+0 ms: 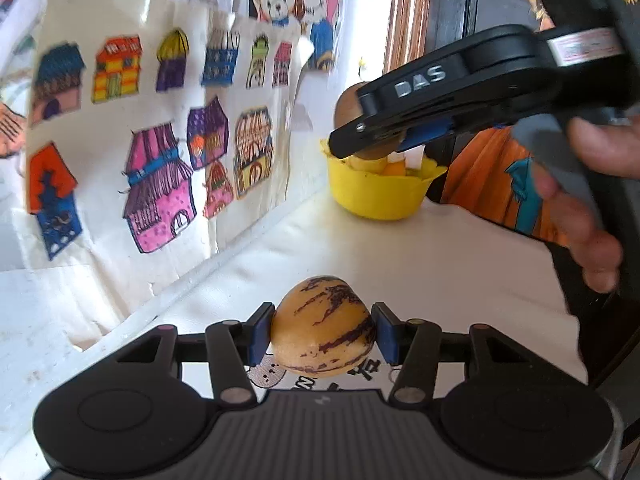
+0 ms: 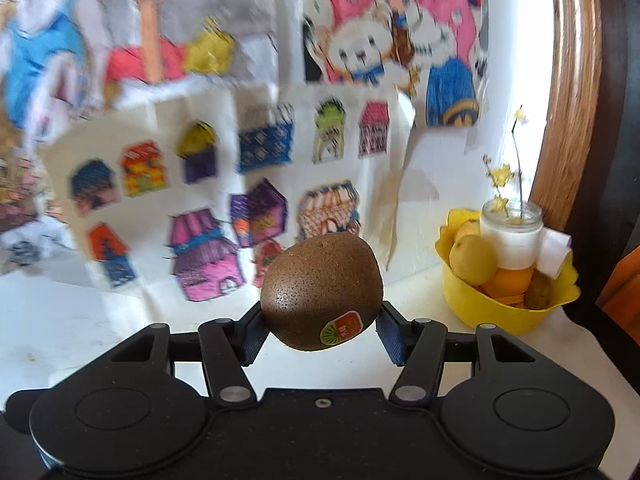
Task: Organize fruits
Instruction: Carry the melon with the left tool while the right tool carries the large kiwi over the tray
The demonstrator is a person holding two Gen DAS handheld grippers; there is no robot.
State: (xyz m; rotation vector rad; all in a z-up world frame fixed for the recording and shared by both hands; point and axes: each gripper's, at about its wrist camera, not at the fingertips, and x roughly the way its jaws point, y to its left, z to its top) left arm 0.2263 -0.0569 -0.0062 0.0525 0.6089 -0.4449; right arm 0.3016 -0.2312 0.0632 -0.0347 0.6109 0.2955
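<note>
My left gripper (image 1: 322, 330) is shut on a yellow melon with purple stripes (image 1: 322, 326), held just above the white table. My right gripper (image 2: 320, 328) is shut on a brown kiwi (image 2: 320, 290) with a small sticker, held in the air. In the left wrist view the right gripper (image 1: 372, 136) holds the kiwi (image 1: 346, 108) over the near rim of the yellow bowl (image 1: 376, 196). The yellow bowl (image 2: 480, 308) stands at the table's far right and holds a lemon (image 2: 472, 260), an orange (image 2: 508, 282) and other fruit.
A glass jar with yellow flower stems (image 2: 512, 236) sits in the bowl. Paper sheets with coloured house drawings (image 1: 148, 140) lean against the wall behind the table. A wooden frame (image 2: 572, 92) stands at the right. A hand (image 1: 580, 200) holds the right gripper.
</note>
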